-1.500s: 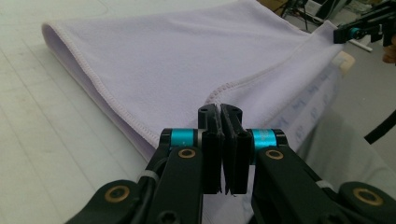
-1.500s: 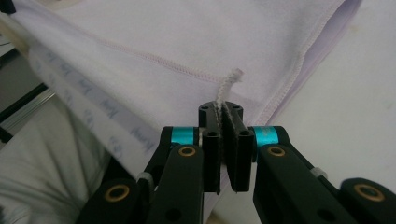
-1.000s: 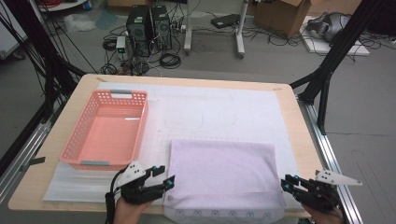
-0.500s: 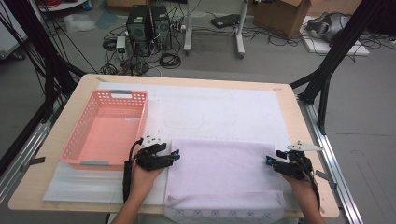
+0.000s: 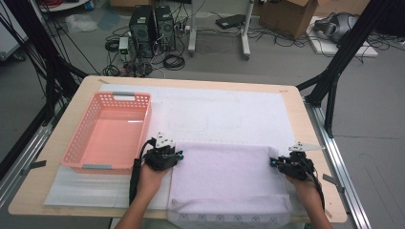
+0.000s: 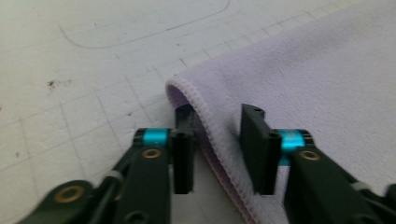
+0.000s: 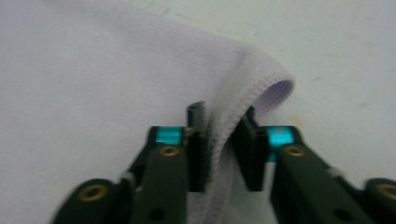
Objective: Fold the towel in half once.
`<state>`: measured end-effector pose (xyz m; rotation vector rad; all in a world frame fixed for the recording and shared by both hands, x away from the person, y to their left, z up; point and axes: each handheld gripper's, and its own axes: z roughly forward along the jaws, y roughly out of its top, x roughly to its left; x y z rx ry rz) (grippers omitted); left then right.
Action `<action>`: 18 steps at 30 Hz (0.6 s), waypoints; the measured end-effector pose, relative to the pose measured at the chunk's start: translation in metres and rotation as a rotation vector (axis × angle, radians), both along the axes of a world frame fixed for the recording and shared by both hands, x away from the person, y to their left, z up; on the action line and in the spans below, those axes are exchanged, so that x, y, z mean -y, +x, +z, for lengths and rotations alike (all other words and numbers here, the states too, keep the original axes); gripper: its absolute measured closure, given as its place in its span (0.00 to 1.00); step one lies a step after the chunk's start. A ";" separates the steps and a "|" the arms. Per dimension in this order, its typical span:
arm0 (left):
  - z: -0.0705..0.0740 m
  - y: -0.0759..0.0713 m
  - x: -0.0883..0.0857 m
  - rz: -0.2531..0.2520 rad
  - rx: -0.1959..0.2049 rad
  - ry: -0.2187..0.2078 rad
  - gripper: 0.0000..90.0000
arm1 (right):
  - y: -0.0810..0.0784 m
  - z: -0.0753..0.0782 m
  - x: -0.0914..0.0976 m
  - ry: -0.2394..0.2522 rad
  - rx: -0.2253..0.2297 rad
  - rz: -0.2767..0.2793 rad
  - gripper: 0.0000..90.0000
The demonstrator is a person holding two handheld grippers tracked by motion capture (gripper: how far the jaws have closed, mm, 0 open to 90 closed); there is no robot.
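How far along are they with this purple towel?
The towel lies flat, apparently already doubled. Both grippers' jaws have just been closing at its far corners: the right gripper pinches cloth, the left gripper straddles the hem, not yet pressing. Lifting and folding remain; the pink basket holds nothing.

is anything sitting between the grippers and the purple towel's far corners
Nothing visible does. The left gripper has the towel edge between its jaws, with a gap showing on one side. The right gripper has its jaws around the bunched hem at the other corner.

Lab: computer towers (image 5: 152, 25), floor cables (image 5: 282, 36), rig frame (image 5: 334, 67).
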<state>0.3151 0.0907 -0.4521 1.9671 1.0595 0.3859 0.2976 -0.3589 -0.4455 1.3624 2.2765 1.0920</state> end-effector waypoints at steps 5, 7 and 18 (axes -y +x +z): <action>0.000 0.000 0.000 0.021 -0.031 -0.033 0.93 | -0.001 -0.001 0.002 0.045 -0.018 -0.012 0.94; 0.000 0.000 0.000 0.039 -0.045 -0.055 0.95 | -0.001 -0.003 0.004 0.066 -0.009 -0.015 0.95; 0.039 0.043 -0.002 0.109 0.057 -0.127 0.95 | 0.026 0.019 0.011 0.082 0.125 -0.048 0.96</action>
